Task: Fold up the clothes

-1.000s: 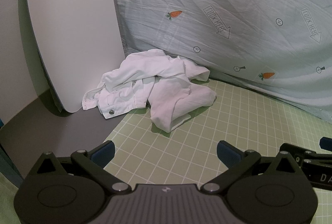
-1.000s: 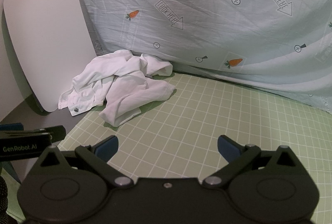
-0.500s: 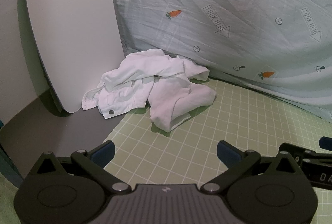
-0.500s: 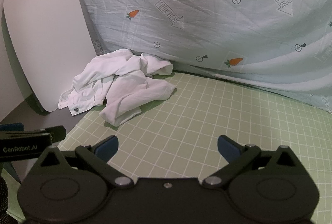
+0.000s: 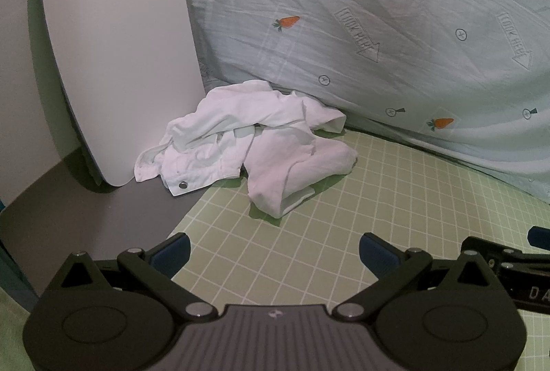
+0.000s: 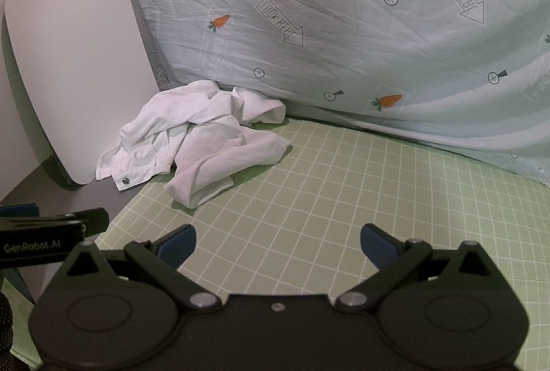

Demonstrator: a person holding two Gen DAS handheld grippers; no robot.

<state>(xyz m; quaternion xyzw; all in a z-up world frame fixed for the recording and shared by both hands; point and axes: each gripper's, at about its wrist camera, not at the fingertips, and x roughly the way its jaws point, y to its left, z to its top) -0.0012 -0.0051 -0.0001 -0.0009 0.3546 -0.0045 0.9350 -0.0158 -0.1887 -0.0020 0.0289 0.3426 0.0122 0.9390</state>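
1. Clothing to be folded is lying as one crumpled white garment [image 5: 254,147] at the far left of the green grid mat [image 5: 378,216]; its left part with a metal snap [image 5: 183,184] is spilling onto the grey tabletop [image 5: 86,216], and the heap is touching the base of the white board [image 5: 113,55] that is leaning behind it.

2. Both tools are hovering near the front edge of the mat, well apart from the heap. The left gripper [image 5: 275,250] is showing its blue pads [image 5: 172,250] spread wide with nothing between them; the right gripper [image 6: 278,244] is standing equally wide and empty.

3. The step in hand looks like the first reach, since nothing is folded yet. Doing it well means choosing two separate grasp spots instead of pinching the middle of the bundle.

4. The snap edge and the hemmed end [image 6: 206,192] nearest the grippers are offering the clearest single layers; the left tool is better placed for the snap side and the right for the hem.

5. Pulling the garment toward the open centre of the mat should be giving room to spread it, away from the board and the patterned sheet [image 6: 343,27] hanging behind.

6. Pinching low and closing fully before lifting should be avoiding a slip; several tangled layers may be coming up together, so a gentle shake is probably needed.
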